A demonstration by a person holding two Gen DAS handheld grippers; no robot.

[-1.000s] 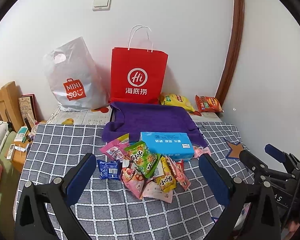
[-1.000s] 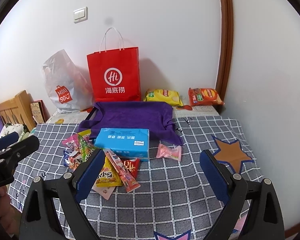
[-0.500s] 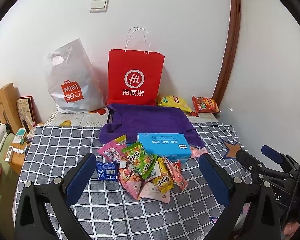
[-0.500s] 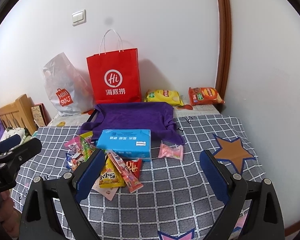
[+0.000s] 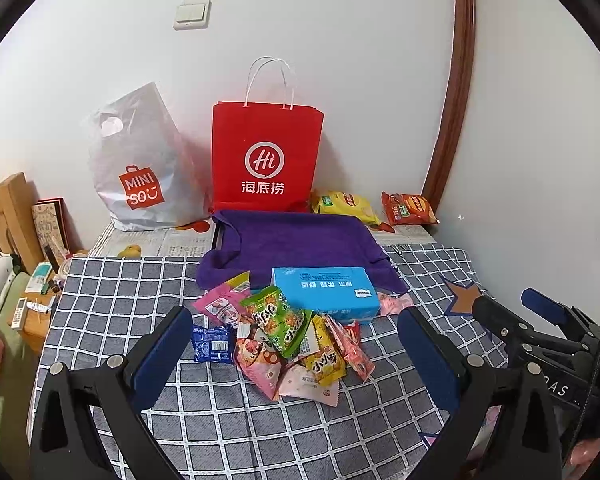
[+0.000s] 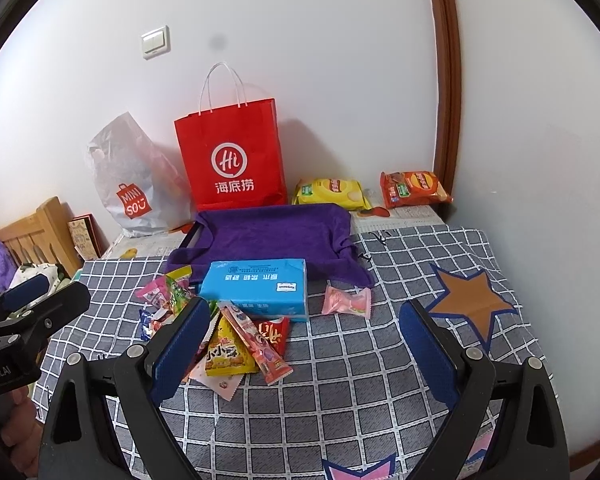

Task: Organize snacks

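"MINISO" on grey plastic bag [image 5: 140, 168]; "Hi 海底捞" on red paper bag [image 5: 265, 160].

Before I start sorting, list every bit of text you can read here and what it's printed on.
"Hi 海底捞": red paper bag.
"MINISO": grey plastic bag.
"小小酥": yellow snack packet.
"nRobot.AI": left gripper body.
Blue box print, chip bags, other wrappers: too small or blurred.

A snack pile [image 5: 288, 344] lies on the bench [image 5: 112, 292], just in front of a tissue box [image 5: 324, 292]. Behind the box lies a towel [image 5: 296, 240]; two bags [image 5: 266, 160] stand behind it against the wall.
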